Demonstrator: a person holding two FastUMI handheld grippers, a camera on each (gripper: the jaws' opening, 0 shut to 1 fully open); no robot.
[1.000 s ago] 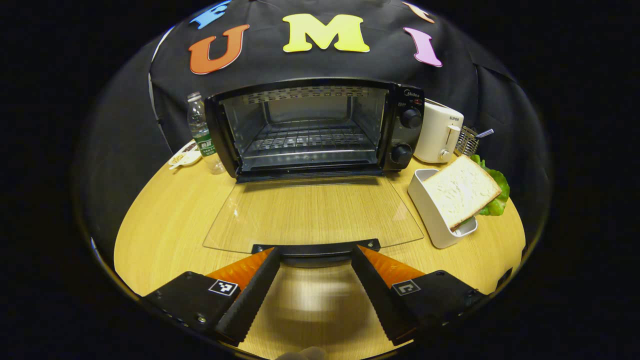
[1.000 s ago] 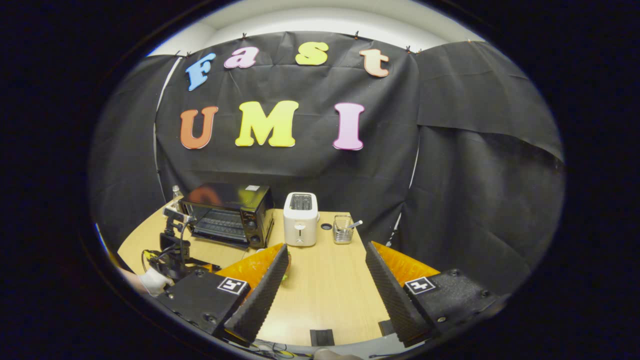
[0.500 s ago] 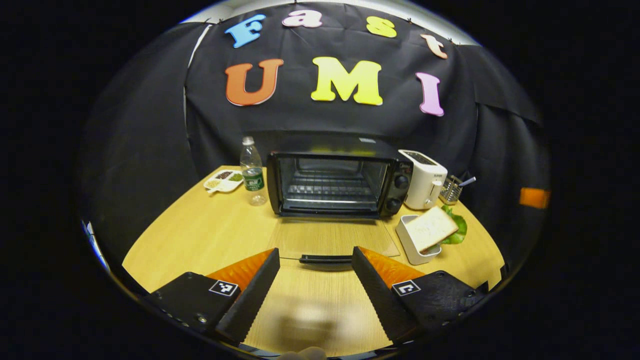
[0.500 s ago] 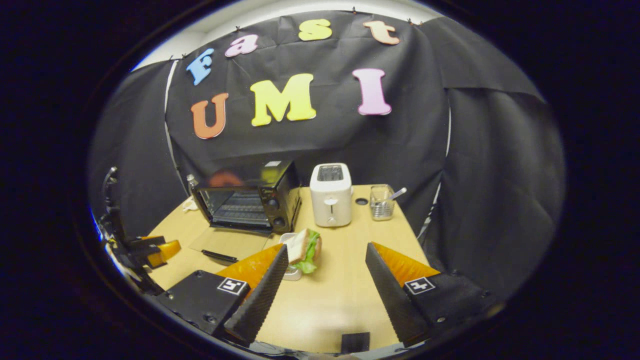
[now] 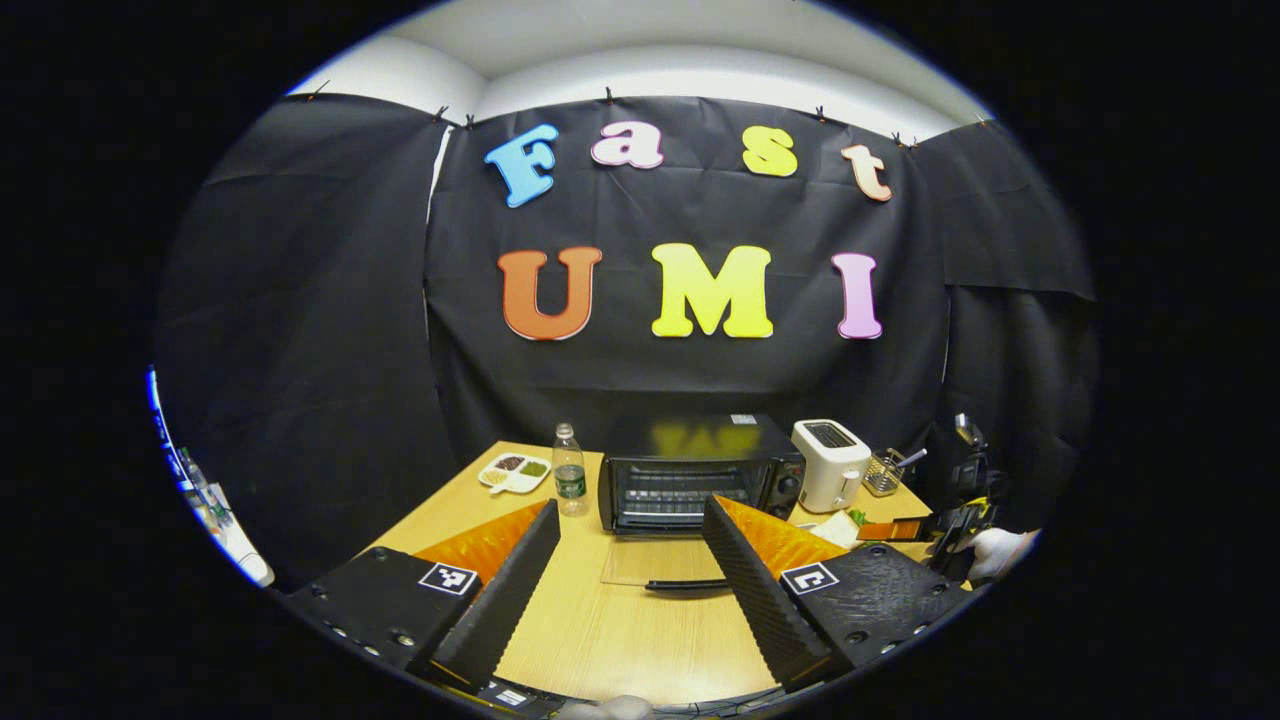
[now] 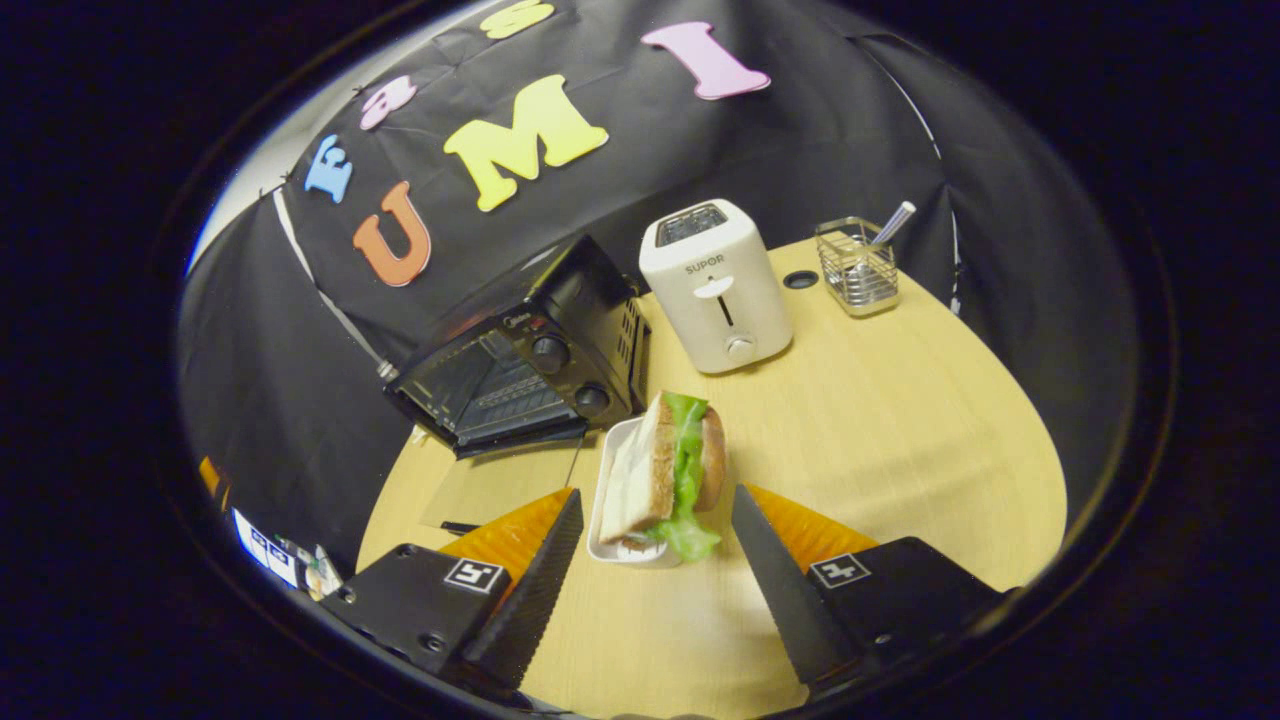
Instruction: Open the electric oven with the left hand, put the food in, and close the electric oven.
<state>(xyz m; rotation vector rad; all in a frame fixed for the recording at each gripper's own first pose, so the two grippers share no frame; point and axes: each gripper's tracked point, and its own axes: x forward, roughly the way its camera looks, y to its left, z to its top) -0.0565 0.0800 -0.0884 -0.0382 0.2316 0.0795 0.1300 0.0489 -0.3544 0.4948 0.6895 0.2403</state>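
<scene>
The black electric oven stands at the back of the wooden table, its glass door folded down flat and its black handle toward me. My left gripper hangs open well back from the handle, holding nothing. In the right gripper view the oven sits at the left with its door down. A sandwich of bread and lettuce stands on edge in a white tray. My right gripper is open, its fingers either side of the tray's near end, apart from it.
A white toaster stands right of the oven, with a wire basket behind it. A water bottle and a snack dish sit left of the oven. A gloved hand shows at the far right.
My left gripper has drawn back and up from the door handle, staying open. My right gripper has moved forward and down to the sandwich tray, also open.
</scene>
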